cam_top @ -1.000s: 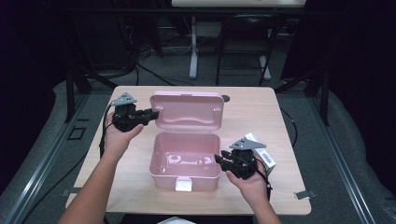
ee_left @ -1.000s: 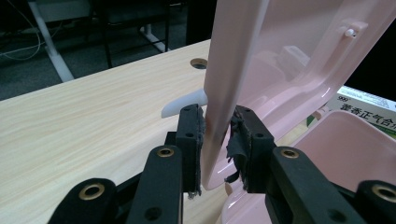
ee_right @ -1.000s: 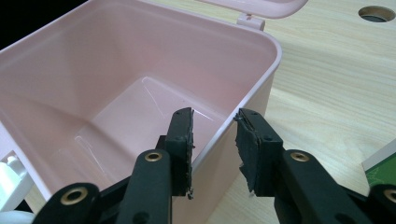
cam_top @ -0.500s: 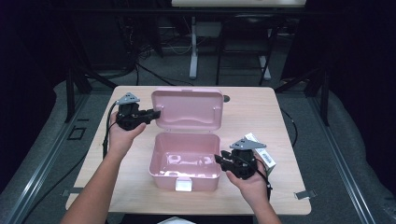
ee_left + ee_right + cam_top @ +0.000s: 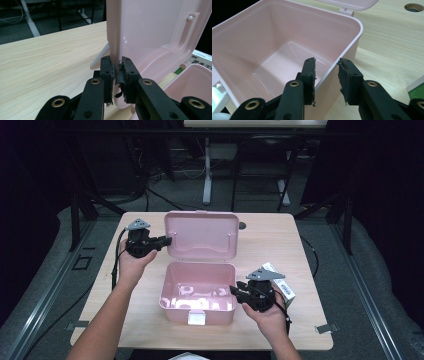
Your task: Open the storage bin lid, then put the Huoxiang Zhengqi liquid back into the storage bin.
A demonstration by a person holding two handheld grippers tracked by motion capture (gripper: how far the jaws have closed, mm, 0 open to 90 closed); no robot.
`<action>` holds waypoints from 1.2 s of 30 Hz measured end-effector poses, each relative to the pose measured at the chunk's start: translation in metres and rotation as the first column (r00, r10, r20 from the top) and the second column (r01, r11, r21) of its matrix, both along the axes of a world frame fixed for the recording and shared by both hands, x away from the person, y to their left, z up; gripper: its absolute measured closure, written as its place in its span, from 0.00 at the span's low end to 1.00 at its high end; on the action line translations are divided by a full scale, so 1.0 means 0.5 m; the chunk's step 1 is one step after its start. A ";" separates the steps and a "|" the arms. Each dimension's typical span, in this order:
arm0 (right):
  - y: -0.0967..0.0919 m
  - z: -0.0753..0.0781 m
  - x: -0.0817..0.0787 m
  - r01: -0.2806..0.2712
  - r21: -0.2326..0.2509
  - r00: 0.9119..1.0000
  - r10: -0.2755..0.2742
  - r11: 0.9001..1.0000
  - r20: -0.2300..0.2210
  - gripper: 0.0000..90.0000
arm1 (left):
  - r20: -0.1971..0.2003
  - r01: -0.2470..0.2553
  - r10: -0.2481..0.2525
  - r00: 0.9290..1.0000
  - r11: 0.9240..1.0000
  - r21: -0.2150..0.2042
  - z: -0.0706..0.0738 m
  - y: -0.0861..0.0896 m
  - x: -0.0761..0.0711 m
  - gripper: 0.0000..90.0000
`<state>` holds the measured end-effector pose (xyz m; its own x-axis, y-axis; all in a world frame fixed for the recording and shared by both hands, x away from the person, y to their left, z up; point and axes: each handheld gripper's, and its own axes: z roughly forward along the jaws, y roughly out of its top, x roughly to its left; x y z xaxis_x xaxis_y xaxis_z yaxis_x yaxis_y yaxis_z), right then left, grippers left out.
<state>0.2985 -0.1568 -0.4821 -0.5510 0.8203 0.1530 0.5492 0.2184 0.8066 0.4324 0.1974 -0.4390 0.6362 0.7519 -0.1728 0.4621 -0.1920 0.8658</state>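
The left tool has just closed its jaws on the edge of the raised lid. The right tool stands open astride the right wall of the pink box, one jaw inside, one outside; the box on the tabletop looks empty.

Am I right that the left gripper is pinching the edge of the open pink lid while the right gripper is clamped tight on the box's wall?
Not quite. The left gripper does pinch the lid, its jaws having just closed. But the right gripper view shows the right gripper merely straddling the box wall, pads apart from it.
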 end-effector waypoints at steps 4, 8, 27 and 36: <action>0.000 0.000 0.000 0.000 0.000 1.000 0.000 1.000 0.000 0.74 | -0.008 -0.006 0.006 1.000 1.000 -0.001 -0.003 0.000 0.004 0.90; 0.000 -0.001 0.000 -0.002 0.003 1.000 0.002 1.000 0.003 0.74 | -0.027 -0.004 0.003 1.000 1.000 -0.015 -0.006 -0.001 0.013 0.88; 0.001 -0.001 0.000 0.001 0.003 1.000 -0.001 1.000 0.004 0.74 | -0.062 -0.019 0.018 0.998 1.000 -0.008 -0.022 -0.004 0.036 0.88; 0.001 -0.001 -0.001 0.003 0.001 1.000 -0.003 1.000 0.006 0.74 | -0.093 -0.028 0.027 0.995 1.000 -0.012 -0.032 -0.005 0.047 0.87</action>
<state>0.2978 -0.1562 -0.4827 -0.5495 0.8218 0.1507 0.5449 0.2158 0.8102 0.4558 0.1948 -0.4552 0.5962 0.7661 -0.2401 0.5458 -0.1674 0.8210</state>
